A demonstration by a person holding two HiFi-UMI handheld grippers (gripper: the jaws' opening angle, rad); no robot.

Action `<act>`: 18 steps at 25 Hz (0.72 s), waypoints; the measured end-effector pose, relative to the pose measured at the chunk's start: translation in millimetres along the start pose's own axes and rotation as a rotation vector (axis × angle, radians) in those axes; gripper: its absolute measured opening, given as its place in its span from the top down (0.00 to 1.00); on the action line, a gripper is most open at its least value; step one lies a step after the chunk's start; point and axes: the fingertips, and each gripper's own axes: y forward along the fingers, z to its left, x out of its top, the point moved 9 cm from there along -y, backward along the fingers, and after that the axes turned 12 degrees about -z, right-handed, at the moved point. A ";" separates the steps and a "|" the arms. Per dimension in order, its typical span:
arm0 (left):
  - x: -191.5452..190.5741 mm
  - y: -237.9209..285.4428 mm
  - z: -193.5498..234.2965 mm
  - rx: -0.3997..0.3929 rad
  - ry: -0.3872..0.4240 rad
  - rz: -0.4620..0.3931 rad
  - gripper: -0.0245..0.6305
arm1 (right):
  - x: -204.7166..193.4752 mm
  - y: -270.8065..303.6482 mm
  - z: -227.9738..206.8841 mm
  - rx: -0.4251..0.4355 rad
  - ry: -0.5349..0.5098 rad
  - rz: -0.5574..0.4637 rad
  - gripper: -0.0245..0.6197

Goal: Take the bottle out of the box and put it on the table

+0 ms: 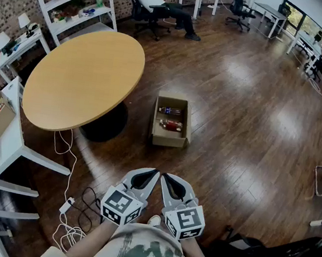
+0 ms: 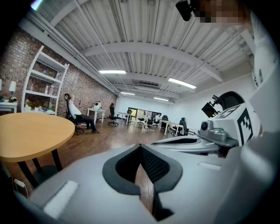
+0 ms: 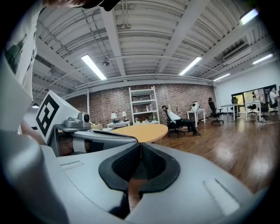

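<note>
An open cardboard box (image 1: 168, 140) stands on the wooden floor, right of the round wooden table (image 1: 85, 77). Two bottles lie in it: one with a clear body (image 1: 170, 111) at the far end, and one with a red label (image 1: 171, 125) nearer me. My left gripper (image 1: 154, 172) and right gripper (image 1: 165, 176) are held side by side close to my body, well short of the box. Both are shut with nothing between their jaws. In the left gripper view the shut tips (image 2: 140, 146) point across the room; in the right gripper view the tips (image 3: 141, 144) point toward the table (image 3: 142, 130).
A white shelf unit (image 1: 77, 2) stands against the brick wall behind the table. A person reclines in an office chair (image 1: 159, 7) at the back. White desks (image 1: 1, 133) line the left side, with cables (image 1: 73, 213) on the floor beside them.
</note>
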 end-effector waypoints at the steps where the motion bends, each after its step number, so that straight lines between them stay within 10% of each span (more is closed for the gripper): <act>1: 0.2 2.0 0.2 -0.001 0.003 0.001 0.97 | 0.7 0.3 -2.4 -0.003 0.003 -0.005 0.96; 18: -5.7 92.1 66.4 -0.034 -0.015 -0.030 0.97 | -6.4 73.5 -63.9 -0.020 -0.021 0.004 0.96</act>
